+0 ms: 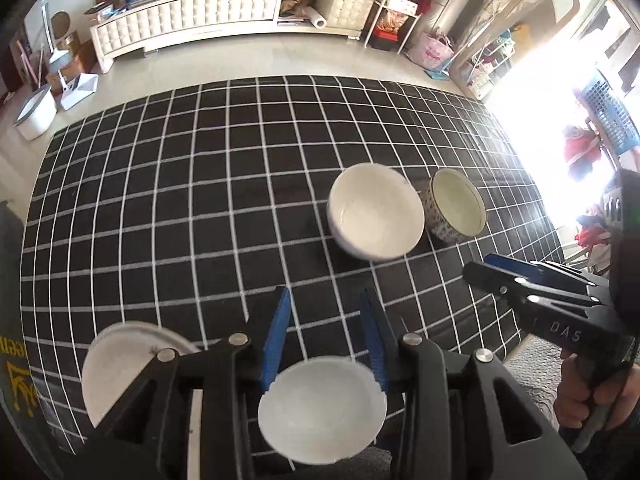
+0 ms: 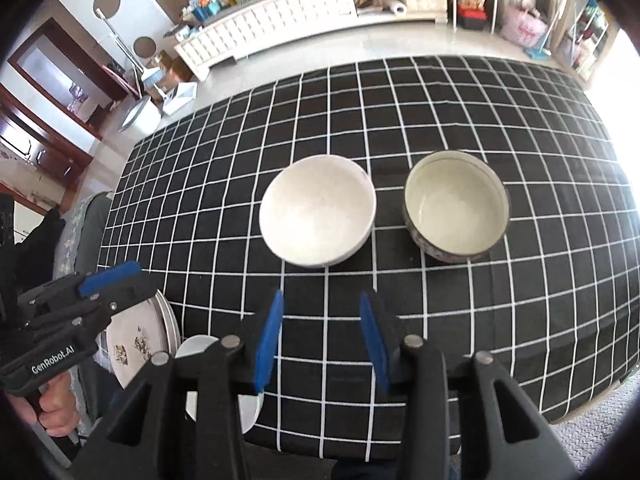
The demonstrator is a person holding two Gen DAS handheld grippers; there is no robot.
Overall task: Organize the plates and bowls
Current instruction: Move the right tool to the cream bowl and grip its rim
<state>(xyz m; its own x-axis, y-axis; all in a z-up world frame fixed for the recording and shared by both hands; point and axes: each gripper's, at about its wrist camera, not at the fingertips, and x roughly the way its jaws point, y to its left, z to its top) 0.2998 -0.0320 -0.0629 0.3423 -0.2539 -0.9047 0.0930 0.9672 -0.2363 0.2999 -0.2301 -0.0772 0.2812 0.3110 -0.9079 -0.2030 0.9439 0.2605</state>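
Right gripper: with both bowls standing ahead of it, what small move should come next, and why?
Probably lower the right gripper, open and empty, onto the white bowl's near rim. It stands almost straight ahead, beside the patterned bowl, apart from it, neither yet stacked.

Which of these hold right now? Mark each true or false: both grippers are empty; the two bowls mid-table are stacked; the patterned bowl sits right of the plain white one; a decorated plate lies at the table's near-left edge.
1. Both grippers are empty: true. The left gripper and right gripper stand open, holding nothing.
2. Bowls stacked: false. The plain white ceramic bowl and the dark patterned bowl sit side by side.
3. Patterned bowl right of white: true.
4. Decorated plate at near-left edge: true.
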